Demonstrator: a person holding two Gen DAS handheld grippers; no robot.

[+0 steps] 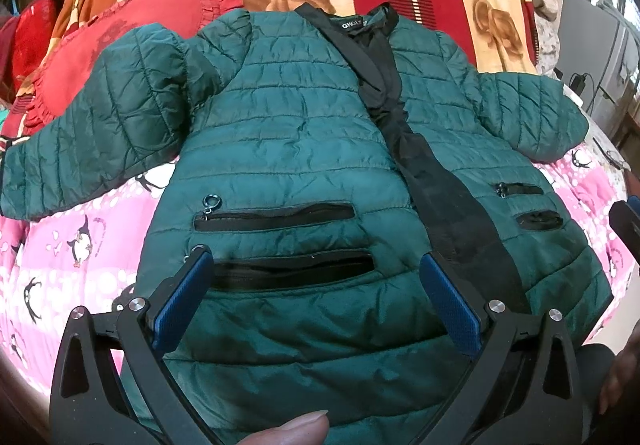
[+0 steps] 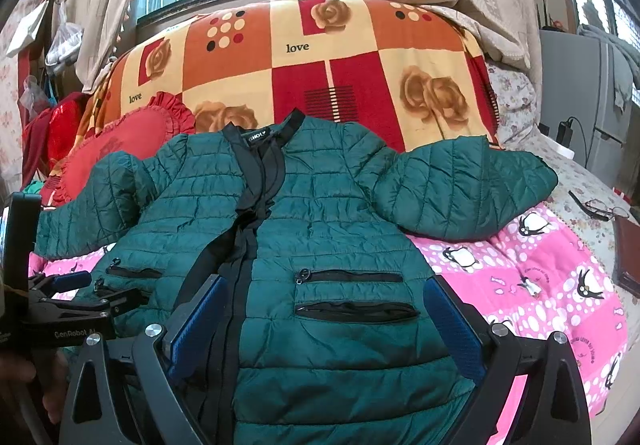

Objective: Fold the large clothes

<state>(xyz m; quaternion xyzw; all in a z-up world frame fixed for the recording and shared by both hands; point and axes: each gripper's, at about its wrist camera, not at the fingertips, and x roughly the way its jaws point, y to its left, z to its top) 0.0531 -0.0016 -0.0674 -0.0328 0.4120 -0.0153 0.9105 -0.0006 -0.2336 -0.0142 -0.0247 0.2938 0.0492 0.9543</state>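
A dark green quilted jacket (image 1: 280, 133) (image 2: 328, 213) lies front-up and spread flat on a pink penguin-print bedspread (image 1: 68, 237) (image 2: 540, 277), collar far, hem near me, both sleeves out to the sides. A black placket runs down its middle and zip pockets sit on each front panel. My left gripper (image 1: 316, 265) hovers open over the jacket's left panel near the hem, blue pads wide apart, nothing held. My right gripper (image 2: 324, 293) stands open over the right panel by the lower pocket. The left gripper (image 2: 86, 285) also shows at the left edge of the right wrist view.
A red-and-orange rose blanket (image 2: 320, 57) is piled behind the collar. A red frilled cushion (image 1: 120, 37) (image 2: 128, 141) lies under the left sleeve. Eyeglasses (image 2: 600, 209) and a dark book (image 2: 630, 257) rest at the bed's right side. A window and curtains stand beyond.
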